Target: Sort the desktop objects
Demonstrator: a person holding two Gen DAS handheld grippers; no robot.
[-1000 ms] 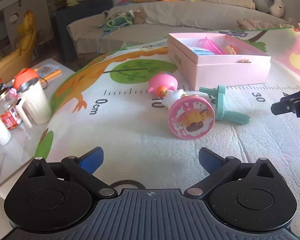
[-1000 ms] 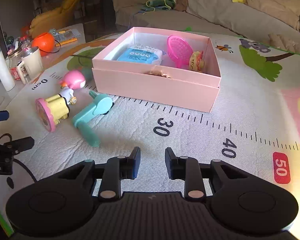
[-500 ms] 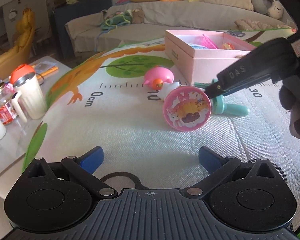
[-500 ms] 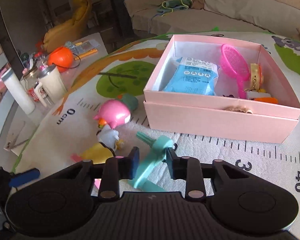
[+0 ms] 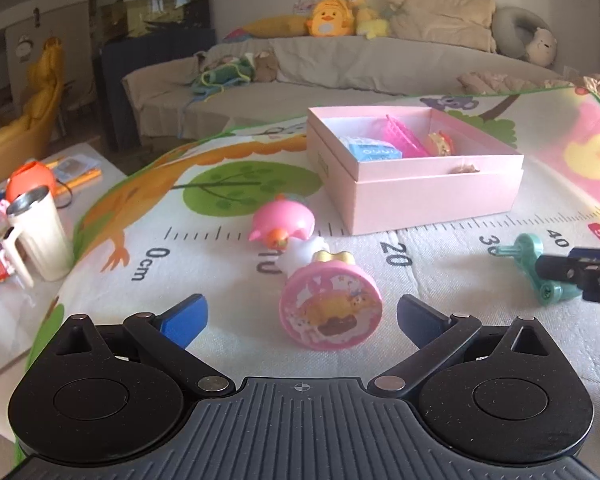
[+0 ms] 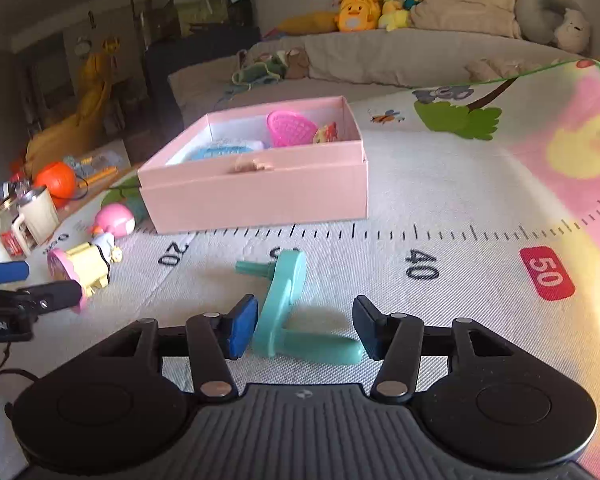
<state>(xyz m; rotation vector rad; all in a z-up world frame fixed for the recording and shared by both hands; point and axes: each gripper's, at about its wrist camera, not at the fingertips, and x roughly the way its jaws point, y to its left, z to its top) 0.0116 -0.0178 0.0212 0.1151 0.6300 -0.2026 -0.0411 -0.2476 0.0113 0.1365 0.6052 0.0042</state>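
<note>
A teal plastic toy (image 6: pixel 288 300) lies on the play mat between the open fingers of my right gripper (image 6: pixel 304 330); it also shows in the left wrist view (image 5: pixel 536 268). My left gripper (image 5: pixel 300 316) is open, and a pink round-based doll toy (image 5: pixel 330 310) lies on its side just ahead between its fingers. A pink round toy (image 5: pixel 282 224) lies behind the doll. The open pink box (image 5: pixel 440 192) holds a blue packet (image 5: pixel 370 152) and a pink racket (image 5: pixel 402 140).
A white mug (image 5: pixel 40 232) and an orange ball (image 5: pixel 30 176) stand on the low table at the left. A sofa with plush toys (image 5: pixel 332 16) runs along the back. The mat's ruler marks run from 0 to 50.
My right gripper drew back to the right, opened, and now straddles the teal toy, which sits further right near the 30 mark. My left gripper moved closer to the doll toy.
</note>
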